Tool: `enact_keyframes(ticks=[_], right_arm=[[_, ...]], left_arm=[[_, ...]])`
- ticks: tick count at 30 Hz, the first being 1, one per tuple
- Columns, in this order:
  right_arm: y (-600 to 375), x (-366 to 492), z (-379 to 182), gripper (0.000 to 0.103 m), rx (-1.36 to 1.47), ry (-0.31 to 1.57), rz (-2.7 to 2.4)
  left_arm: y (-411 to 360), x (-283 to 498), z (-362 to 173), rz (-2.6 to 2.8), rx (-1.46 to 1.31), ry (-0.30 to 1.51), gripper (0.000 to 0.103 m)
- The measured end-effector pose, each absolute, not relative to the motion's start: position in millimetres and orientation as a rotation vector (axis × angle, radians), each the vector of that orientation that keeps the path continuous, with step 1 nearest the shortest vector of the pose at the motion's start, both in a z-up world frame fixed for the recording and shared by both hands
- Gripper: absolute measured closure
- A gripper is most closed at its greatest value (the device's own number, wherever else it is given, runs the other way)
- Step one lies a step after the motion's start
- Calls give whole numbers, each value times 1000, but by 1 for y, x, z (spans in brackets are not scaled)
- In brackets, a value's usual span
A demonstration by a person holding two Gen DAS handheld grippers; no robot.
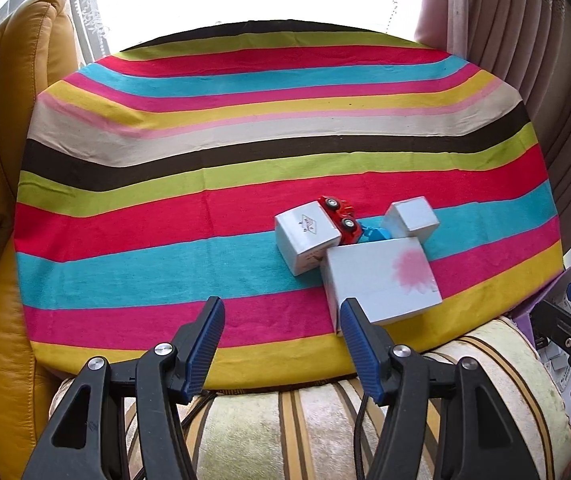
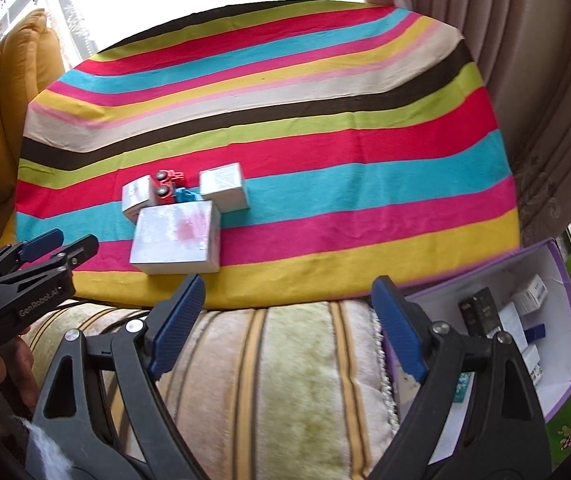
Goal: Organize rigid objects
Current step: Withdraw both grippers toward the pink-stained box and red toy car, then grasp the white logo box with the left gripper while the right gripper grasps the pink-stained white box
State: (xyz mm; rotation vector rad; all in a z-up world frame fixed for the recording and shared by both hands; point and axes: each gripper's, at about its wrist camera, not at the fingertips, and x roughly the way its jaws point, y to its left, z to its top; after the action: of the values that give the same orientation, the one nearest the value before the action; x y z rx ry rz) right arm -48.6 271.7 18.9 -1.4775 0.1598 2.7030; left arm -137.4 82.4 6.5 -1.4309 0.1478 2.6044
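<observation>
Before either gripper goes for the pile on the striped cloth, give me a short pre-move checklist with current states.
1. Left gripper empty, jaws apart: ok.
2. Right gripper empty, jaws apart: ok.
3. Large box with pink flower nearest and unobstructed: ok.
4. Red toy car upright: not ok, wheels showing, leaning on the small white box.
5. Blue item identifiable: cannot tell, mostly hidden.
6. Purple bin has room: cannot tell.

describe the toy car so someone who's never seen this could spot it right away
On the striped multicoloured cloth, find the cluster of pale cardboard boxes near its front edge. The small red toy car lies tipped on its side, wheels showing, behind the large white box with a pink flower print and against the small white box with a diamond logo. It is the only red, wheeled thing there.
</observation>
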Motion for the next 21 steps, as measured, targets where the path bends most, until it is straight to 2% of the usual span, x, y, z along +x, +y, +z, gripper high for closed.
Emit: enact_keyframes(ticks=[21], right_arm=[[202, -95, -12, 8, -1732, 41, 2742]], left_arm=[[68, -173, -19, 2603, -1508, 188, 42]])
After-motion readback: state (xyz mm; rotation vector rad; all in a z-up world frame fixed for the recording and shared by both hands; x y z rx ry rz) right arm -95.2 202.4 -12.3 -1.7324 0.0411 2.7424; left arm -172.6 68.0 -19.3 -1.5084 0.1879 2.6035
